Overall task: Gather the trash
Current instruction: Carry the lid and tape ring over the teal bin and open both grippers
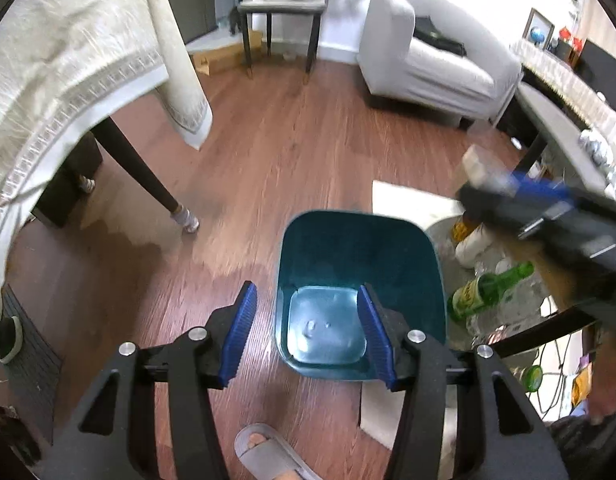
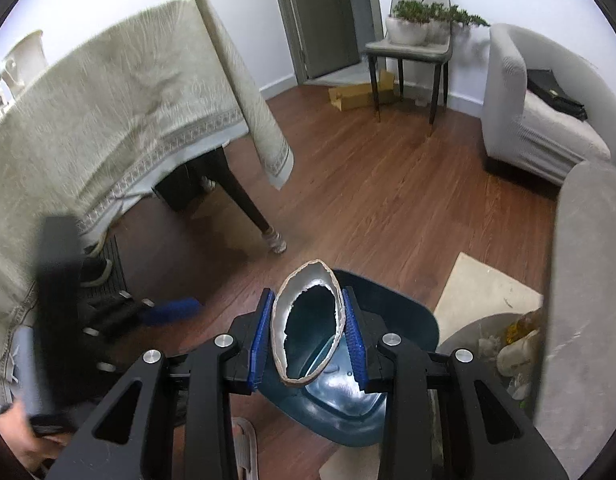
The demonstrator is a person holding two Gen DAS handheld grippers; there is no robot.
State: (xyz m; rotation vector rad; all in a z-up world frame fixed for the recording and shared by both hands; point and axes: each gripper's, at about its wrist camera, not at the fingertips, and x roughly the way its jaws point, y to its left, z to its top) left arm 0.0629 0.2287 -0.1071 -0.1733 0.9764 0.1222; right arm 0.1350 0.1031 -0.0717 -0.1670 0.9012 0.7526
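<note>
The left tool [image 1: 305,336] is standing part open with nothing between its blue pads [image 1: 240,336], hanging over the floor [image 1: 267,152] at the near left rim of the bin [image 1: 388,236]. The bin is sitting at 12 o'clock of this tool, its right pad overlapping the bin's mouth. Inside, the teal bin is showing a glossy bottom with only a few small specks that cannot be made out.

At 3 o'clock of the bin, litter is lying in a heap on the floor: a green bottle [image 1: 496,286] on its side, pale cups and clear wrappers, partly on a white sheet [image 1: 408,200].

The right tool [image 2: 308,332] is squeezing a torn paper cup [image 2: 281,320], its pads pressing the cup's sides so that the mouth is flattened into a tall oval. The cup's silver lining is facing the camera and its bottom is torn through. The cup is hanging directly above the bin [image 2: 408,320], which is showing through the hole. In the left wrist view the right tool [image 1: 474,168] is coming in blurred at 2 o'clock, above the litter.
</note>
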